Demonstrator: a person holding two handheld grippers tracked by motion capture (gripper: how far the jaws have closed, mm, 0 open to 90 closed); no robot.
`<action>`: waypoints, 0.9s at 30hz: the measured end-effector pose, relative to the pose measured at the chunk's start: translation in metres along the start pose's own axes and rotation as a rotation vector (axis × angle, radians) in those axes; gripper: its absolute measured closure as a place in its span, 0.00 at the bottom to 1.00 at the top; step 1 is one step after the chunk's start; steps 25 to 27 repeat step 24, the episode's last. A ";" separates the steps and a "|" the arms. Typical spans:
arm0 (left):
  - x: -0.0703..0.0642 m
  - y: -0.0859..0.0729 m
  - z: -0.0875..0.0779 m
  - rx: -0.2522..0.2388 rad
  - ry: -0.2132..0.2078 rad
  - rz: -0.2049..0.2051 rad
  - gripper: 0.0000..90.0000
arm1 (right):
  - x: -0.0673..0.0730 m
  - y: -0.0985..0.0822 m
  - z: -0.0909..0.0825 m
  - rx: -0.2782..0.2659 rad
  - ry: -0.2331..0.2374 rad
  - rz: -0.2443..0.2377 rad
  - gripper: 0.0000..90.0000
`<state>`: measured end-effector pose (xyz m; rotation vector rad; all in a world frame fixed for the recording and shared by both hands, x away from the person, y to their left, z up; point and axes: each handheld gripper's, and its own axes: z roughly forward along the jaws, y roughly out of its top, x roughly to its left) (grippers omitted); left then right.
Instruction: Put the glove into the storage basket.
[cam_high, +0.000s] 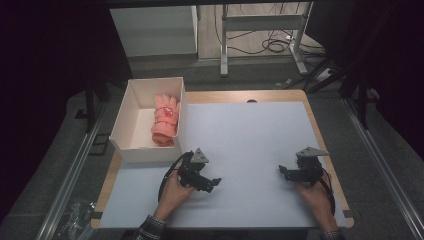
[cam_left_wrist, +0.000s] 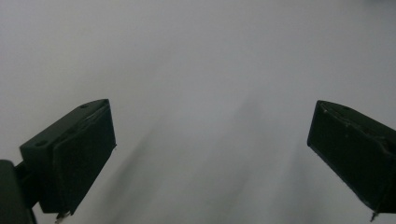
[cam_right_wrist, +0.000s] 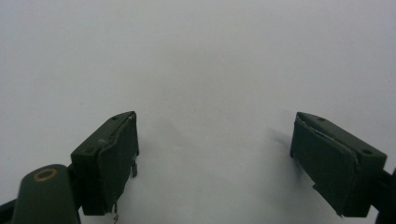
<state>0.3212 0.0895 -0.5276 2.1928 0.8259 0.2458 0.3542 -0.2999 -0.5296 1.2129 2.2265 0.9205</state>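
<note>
While both hands rest low on the table (cam_high: 250, 130), left gripper (cam_high: 214, 183) and right gripper (cam_high: 283, 171) point inward, jaws spread wide, empty.

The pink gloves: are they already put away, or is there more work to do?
Done, it seems: the pink gloves lie inside the white box at the table's far left. In hand: nothing. The left gripper and the right gripper rest low over the white tabletop, jaws open and empty. Left: I see no other item on the table to put away, and the box has no lid in view.
</note>
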 end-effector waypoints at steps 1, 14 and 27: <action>0.001 -0.003 0.000 0.002 0.002 -0.001 0.02 | 0.000 0.000 0.000 0.000 0.000 0.000 0.17; 0.001 -0.023 0.005 0.026 0.030 -0.013 0.01 | 0.000 0.000 0.000 0.000 -0.001 -0.001 0.17; -0.003 -0.022 0.007 0.051 0.055 0.023 0.00 | 0.000 0.000 0.000 0.000 0.000 0.000 0.17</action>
